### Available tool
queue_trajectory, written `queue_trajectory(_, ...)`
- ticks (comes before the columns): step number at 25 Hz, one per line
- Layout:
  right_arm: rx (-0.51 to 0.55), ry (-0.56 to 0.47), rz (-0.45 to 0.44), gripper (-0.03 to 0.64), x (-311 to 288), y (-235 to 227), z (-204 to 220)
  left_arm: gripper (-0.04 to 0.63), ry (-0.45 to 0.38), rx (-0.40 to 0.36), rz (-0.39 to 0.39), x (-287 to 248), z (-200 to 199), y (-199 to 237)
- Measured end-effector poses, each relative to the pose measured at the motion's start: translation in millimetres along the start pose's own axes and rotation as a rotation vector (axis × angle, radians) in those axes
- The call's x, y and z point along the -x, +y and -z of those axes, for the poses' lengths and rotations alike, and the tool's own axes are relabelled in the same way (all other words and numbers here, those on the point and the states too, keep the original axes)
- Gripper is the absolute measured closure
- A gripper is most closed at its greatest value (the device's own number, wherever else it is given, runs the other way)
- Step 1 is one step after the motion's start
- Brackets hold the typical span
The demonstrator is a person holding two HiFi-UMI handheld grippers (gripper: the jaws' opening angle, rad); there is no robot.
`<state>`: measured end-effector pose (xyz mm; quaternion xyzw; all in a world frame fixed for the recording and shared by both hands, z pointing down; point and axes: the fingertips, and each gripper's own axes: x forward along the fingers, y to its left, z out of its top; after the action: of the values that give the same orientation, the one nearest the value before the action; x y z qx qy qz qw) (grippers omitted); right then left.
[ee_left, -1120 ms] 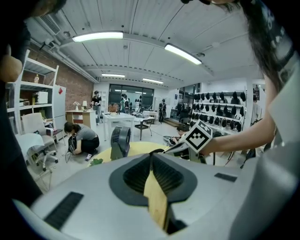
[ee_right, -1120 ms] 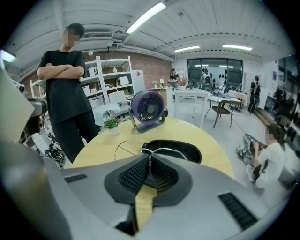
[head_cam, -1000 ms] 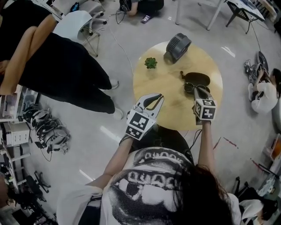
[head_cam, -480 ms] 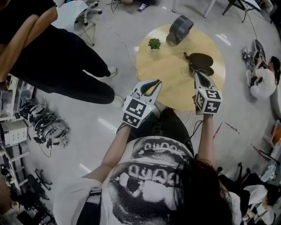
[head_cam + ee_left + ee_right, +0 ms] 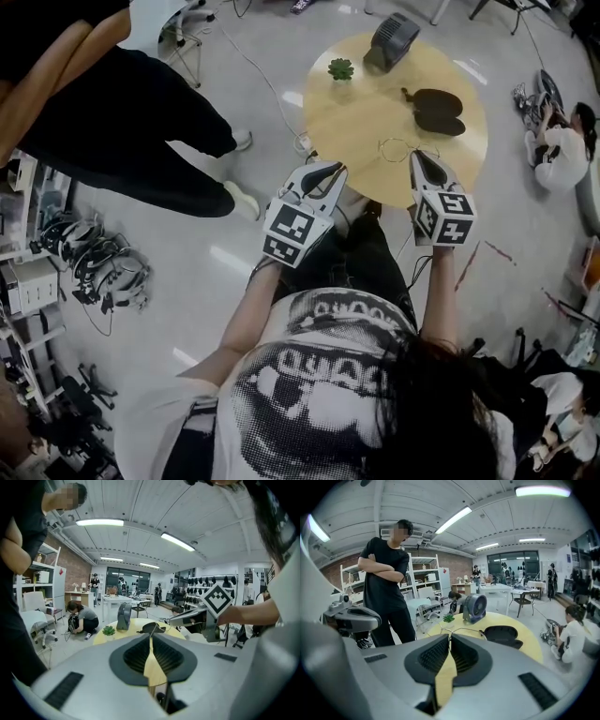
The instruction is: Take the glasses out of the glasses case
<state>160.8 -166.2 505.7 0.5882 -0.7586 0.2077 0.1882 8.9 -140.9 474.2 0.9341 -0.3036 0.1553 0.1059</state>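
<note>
Right now the risk sits in how little of the glasses [image 5: 396, 148] is gripped. The right gripper [image 5: 419, 157] has its jaws pressed together on a thin piece of the wire frame, right at the tips, and the rest of the glasses sticks out in front with nothing under it. In the right gripper view the frame shows as a fine loop just past the closed tips. A pinch that small can let the frame pivot or slide, so a quick swing or a jolt could shake the glasses loose. Squeezing harder is no safe answer either, because such thin wire probably bends easily.

The glasses hang above the near part of the round table [image 5: 356, 122], well apart from the open case [image 5: 439, 111] that lies further back. By my judgement they are already out of the case, and what remains is to set them down. If they drop where they are, they land on the tabletop. If the hand drifts closer to the person, they could fall past the rim to the floor.

The left gripper [image 5: 330, 170] is no backstop. Its jaws are closed together on nothing, and it hovers at the table's near edge, off to the side of the glasses.

A fan [image 5: 392, 39] and a small plant [image 5: 340, 67] stand at the far side, well clear, so a knock there seems unlikely.
</note>
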Motion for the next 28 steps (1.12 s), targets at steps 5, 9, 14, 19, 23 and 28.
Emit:
queue_trajectory(5,0.007,0.018,-0.014,0.600,11.7,19.6,12.2,0.569,0.004,0.021,-0.002,10.8,14.7,-1.2)
queue_trajectory(9,-0.005,0.035,-0.028,0.600,18.8,31.7,22.4,0.569,0.019,0.035,0.001,19.4,27.0,-7.0)
queue_trajectory(14,0.007,0.052,-0.072,0.600,17.7,49.4,26.2,0.569,0.036,0.034,-0.017,27.4,34.3,-7.1)
queue_trajectory(19,0.031,0.059,-0.134,0.600,22.0,62.4,25.8,0.569,0.032,0.029,-0.045,27.0,30.1,-8.4)
queue_trajectory(23,0.045,0.057,-0.179,0.600,38.0,66.8,27.3,0.569,0.032,0.021,-0.074,28.0,26.1,-17.5)
queue_trajectory(28,0.057,0.055,-0.218,0.600,64.2,62.4,38.5,0.569,0.039,0.028,-0.107,30.8,29.0,-45.7)
